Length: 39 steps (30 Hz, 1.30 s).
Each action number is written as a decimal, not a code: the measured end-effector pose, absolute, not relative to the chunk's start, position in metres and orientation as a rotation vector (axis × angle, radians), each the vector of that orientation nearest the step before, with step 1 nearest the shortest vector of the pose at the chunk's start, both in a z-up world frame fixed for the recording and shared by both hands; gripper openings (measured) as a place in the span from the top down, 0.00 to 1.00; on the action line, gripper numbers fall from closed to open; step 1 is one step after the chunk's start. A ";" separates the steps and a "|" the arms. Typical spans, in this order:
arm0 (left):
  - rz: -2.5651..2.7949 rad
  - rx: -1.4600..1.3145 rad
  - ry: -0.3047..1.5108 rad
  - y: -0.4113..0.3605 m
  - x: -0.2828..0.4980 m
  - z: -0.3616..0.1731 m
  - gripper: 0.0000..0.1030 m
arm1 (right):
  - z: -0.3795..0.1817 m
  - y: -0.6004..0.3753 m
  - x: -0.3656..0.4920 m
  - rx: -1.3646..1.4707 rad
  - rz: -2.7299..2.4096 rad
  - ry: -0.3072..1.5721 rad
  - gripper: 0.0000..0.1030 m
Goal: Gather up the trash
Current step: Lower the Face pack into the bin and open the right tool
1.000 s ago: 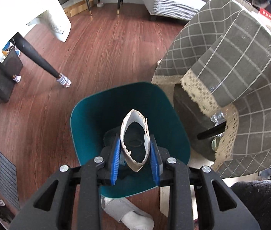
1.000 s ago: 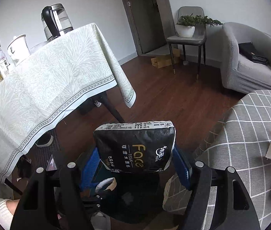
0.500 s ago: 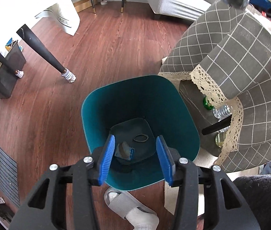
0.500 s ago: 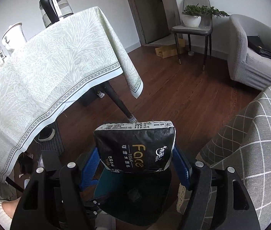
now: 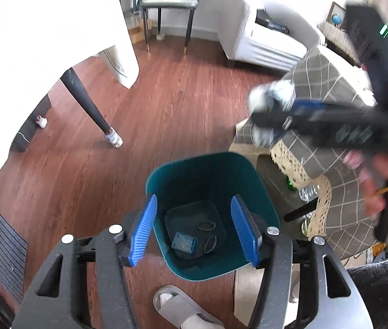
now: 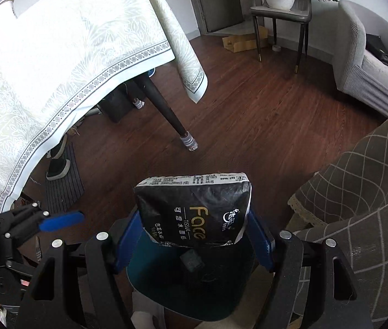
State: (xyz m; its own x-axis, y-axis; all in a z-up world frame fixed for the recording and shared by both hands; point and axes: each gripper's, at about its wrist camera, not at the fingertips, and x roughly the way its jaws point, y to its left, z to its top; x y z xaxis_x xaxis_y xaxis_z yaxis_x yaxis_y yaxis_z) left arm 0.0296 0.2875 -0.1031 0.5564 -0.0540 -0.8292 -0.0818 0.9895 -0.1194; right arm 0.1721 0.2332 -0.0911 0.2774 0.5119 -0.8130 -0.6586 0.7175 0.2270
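The paper cup the left tool (image 5: pixel 195 227) pinched a second ago is gone; its jaws are opening, empty, above the teal bin (image 5: pixel 259 192). The right tool (image 6: pixel 194 242) pinches a black, crinkled tissue pack (image 6: pixel 194 208) over that bin.

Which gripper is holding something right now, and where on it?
The right gripper pinches a black tissue pack by its two side edges, above the bin. The left gripper is opening with nothing between its fingers.

Black tissue pack (image 6: pixel 194 211) held upright above the open teal bin (image 6: pixel 150 282).
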 end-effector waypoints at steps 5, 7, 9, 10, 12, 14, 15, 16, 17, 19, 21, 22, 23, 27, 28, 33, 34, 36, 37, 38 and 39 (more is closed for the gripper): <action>0.033 -0.181 0.922 0.297 0.022 -0.084 0.40 | -0.113 0.243 0.173 -0.200 0.772 1.070 0.31; 0.035 -0.202 0.905 0.300 0.021 -0.077 0.40 | -0.120 0.246 0.172 -0.212 0.764 1.085 0.30; 0.042 -0.212 0.882 0.303 0.020 -0.070 0.40 | -0.128 0.249 0.171 -0.217 0.763 1.104 0.30; 0.045 -0.216 0.871 0.303 0.020 -0.066 0.42 | -0.132 0.251 0.170 -0.219 0.765 1.114 0.30; 0.050 -0.216 0.850 0.304 0.019 -0.059 0.44 | -0.139 0.254 0.166 -0.235 0.768 1.131 0.30; 0.056 -0.216 0.829 0.304 0.019 -0.053 0.49 | -0.148 0.256 0.164 -0.264 0.768 1.149 0.30; 0.056 -0.219 0.819 0.304 0.019 -0.048 0.51 | -0.152 0.258 0.161 -0.277 0.766 1.160 0.30; 0.056 -0.221 0.811 0.304 0.020 -0.045 0.56 | -0.158 0.258 0.159 -0.295 0.761 1.170 0.30; 0.056 -0.223 0.804 0.305 0.021 -0.042 0.58 | -0.163 0.259 0.158 -0.308 0.758 1.180 0.30; 0.052 -0.222 0.792 0.302 0.023 -0.036 0.60 | -0.173 0.258 0.156 -0.327 0.752 1.198 0.30; 0.048 -0.222 0.781 0.299 0.024 -0.030 0.61 | -0.179 0.256 0.153 -0.340 0.748 1.206 0.30; 0.046 -0.220 0.775 0.296 0.025 -0.027 0.61 | -0.181 0.254 0.152 -0.344 0.748 1.208 0.30; 0.042 -0.217 0.768 0.295 0.024 -0.024 0.62 | -0.183 0.252 0.151 -0.346 0.749 1.209 0.30; 0.028 -0.219 0.740 0.285 0.025 -0.010 0.62 | -0.188 0.244 0.147 -0.345 0.767 1.213 0.27; 0.025 -0.221 0.733 0.282 0.026 -0.007 0.62 | -0.188 0.243 0.145 -0.352 0.768 1.208 0.24; 0.029 -0.225 0.710 0.275 0.029 0.002 0.62 | -0.184 0.234 0.139 -0.350 0.782 1.199 0.18; 0.027 -0.230 0.707 0.273 0.031 0.003 0.62 | -0.182 0.232 0.138 -0.351 0.790 1.194 0.18; 0.028 -0.230 0.700 0.272 0.034 0.006 0.62 | -0.176 0.229 0.136 -0.349 0.804 1.184 0.18; 0.033 -0.229 0.697 0.271 0.036 0.007 0.62 | -0.172 0.228 0.136 -0.345 0.810 1.177 0.18; 0.036 -0.229 0.694 0.269 0.038 0.008 0.62 | -0.167 0.225 0.134 -0.338 0.818 1.168 0.18; 0.038 -0.231 0.689 0.269 0.038 0.009 0.62 | -0.163 0.223 0.134 -0.331 0.826 1.159 0.18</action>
